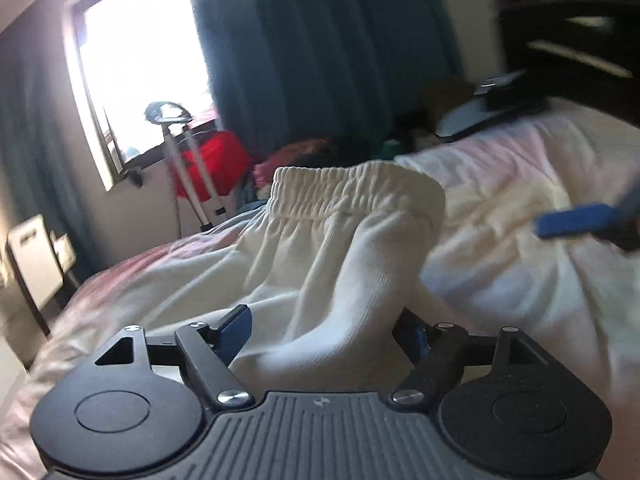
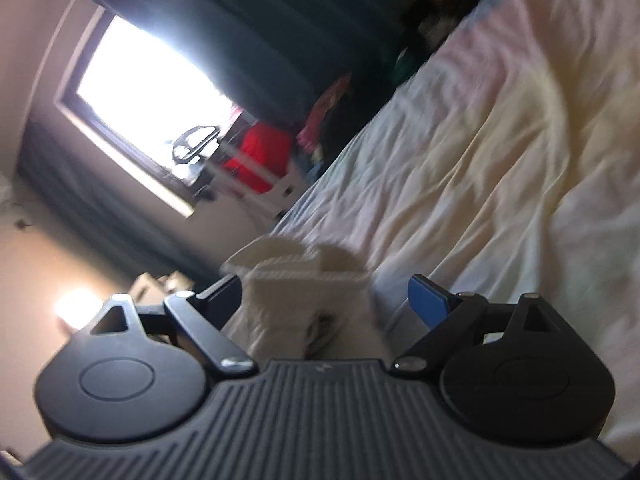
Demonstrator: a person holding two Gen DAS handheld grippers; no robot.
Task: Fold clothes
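A white garment with an elastic waistband (image 1: pixel 344 236) lies bunched on the pale bedsheet (image 1: pixel 520 184). My left gripper (image 1: pixel 326 330) has its jaws spread wide with a thick fold of the garment lying between them; the blue pads (image 1: pixel 238 330) do not press the cloth. In the right wrist view the same white garment (image 2: pixel 304 280) sits bunched between the spread jaws of my right gripper (image 2: pixel 324 300), which is tilted over the bed. A blue fingertip of the right gripper (image 1: pixel 576 220) shows at the right of the left wrist view.
A bright window (image 1: pixel 140 60) and dark teal curtains (image 1: pixel 320 48) stand behind the bed. A red bag (image 1: pixel 216 164) and a metal stand (image 1: pixel 188 160) are near the window. A dark headboard (image 1: pixel 568 40) is at the far right. The sheet (image 2: pixel 500 140) stretches to the right.
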